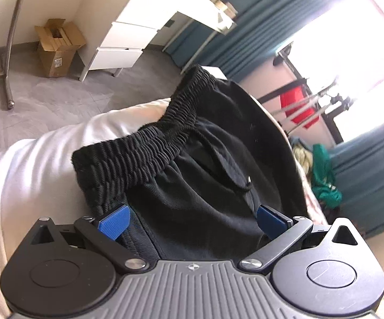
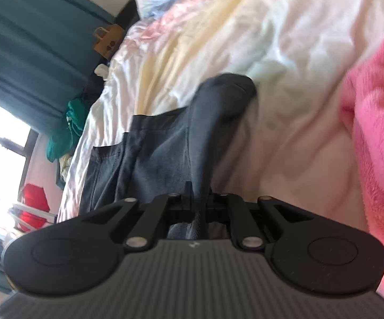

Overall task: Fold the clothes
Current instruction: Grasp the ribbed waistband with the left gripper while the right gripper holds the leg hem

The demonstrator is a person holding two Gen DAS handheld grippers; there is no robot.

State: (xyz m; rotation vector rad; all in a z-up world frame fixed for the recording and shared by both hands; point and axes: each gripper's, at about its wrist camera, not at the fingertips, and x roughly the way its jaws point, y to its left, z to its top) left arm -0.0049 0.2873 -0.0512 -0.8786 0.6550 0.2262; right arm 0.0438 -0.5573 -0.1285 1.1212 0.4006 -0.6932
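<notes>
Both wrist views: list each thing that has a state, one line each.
Black shorts: crumpled on the bed, waistband bunched.
Left gripper: open, fingers either side of the fabric.
Right gripper: shut on a fold of the shorts.
Cardboard box: flaps open.

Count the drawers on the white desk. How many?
3 drawers, stacked under the white desk by the wall: top, middle, bottom. More could be hidden past the picture's top edge.

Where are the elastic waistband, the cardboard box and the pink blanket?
Elastic waistband (image 1: 149, 143): left wrist view, on the ribbed black band.
Cardboard box (image 1: 56, 50): left wrist view, on its front side.
Pink blanket (image 2: 378, 122): right wrist view, on its fluffy surface.
</notes>
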